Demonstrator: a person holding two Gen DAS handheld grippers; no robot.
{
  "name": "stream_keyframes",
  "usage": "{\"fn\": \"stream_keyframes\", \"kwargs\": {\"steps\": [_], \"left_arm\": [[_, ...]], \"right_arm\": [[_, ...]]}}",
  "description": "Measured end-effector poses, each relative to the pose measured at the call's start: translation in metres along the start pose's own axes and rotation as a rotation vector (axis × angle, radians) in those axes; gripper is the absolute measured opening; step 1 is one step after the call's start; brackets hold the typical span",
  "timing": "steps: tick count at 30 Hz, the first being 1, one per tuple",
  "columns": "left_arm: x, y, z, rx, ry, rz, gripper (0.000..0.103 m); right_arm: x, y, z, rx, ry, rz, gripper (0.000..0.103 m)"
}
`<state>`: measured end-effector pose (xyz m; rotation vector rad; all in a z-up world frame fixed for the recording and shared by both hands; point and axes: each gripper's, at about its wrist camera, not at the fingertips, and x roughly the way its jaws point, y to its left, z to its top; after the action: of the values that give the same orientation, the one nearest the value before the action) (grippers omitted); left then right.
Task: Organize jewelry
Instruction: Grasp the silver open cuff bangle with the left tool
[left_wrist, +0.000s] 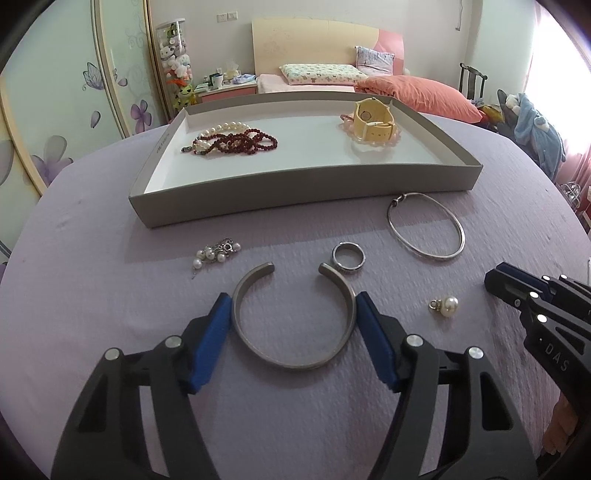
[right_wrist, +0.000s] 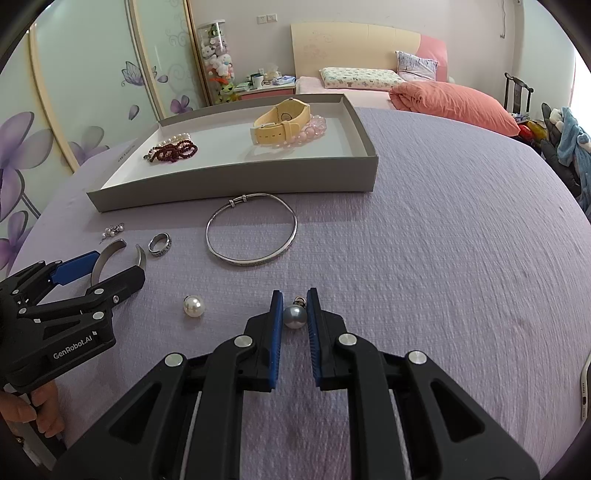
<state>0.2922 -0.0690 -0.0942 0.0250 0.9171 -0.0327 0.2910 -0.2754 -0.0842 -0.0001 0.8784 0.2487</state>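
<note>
Blue pads of my left tool (left_wrist: 294, 314) flank the cuff (left_wrist: 293, 317) on the desk (left_wrist: 110, 295), spread wide, each pad at or just off an outer side; contact unclear. Cuff's gap faces away from me, toward the tray (left_wrist: 303, 192), so the squeeze runs across the gap. My right tool (right_wrist: 295, 314) sits narrowed about the grey pearl (right_wrist: 295, 316), loop end pointing to the tray; whether the pads pinch it, I cannot tell. White pearl (right_wrist: 194, 306) lies between the tools.
</note>
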Motion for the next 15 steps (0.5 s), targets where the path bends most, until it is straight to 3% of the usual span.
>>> {"fn": "stream_keyframes", "kwargs": {"steps": [15], "left_arm": [[-0.005, 0.018, -0.004, -0.046, -0.008, -0.010, 0.066]], "right_arm": [[-0.002, 0.002, -0.003, -0.006, 0.000, -0.008, 0.014]]}}
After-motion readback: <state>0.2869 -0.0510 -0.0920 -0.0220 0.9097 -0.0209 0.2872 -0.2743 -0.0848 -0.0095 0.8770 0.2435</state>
